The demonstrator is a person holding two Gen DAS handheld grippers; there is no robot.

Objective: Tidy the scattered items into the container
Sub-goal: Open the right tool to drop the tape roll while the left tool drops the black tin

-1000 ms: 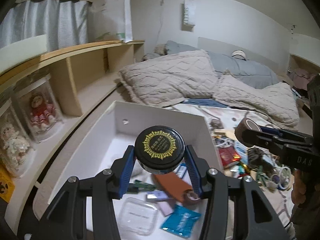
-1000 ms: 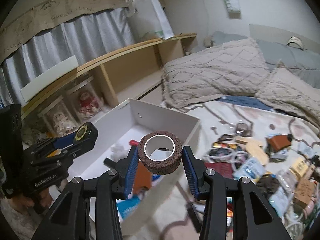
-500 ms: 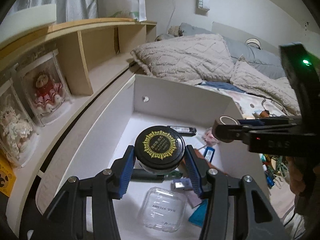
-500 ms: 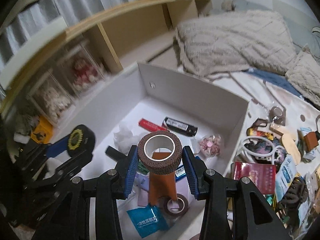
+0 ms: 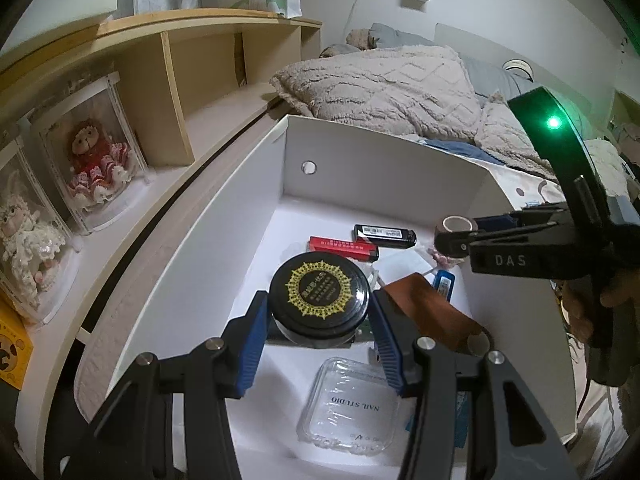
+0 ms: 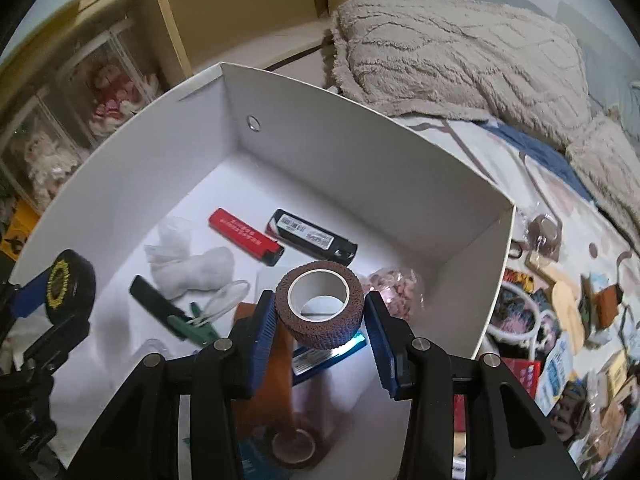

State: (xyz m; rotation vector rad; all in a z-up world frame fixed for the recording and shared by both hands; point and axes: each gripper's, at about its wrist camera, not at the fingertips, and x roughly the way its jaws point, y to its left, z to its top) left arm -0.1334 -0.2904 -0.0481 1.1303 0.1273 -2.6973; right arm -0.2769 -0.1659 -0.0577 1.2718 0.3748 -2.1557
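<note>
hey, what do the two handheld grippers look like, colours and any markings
Both the left gripper and the right gripper are black plastic frames with silver screws and ribbed blue pads. Seen from the left camera, the right one carries white letters DAS and a green light.

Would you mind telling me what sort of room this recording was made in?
Most likely a bedroom: a bed with a knitted beige blanket and grey pillow, and a wooden shelf holding boxed dolls beside it.
</note>
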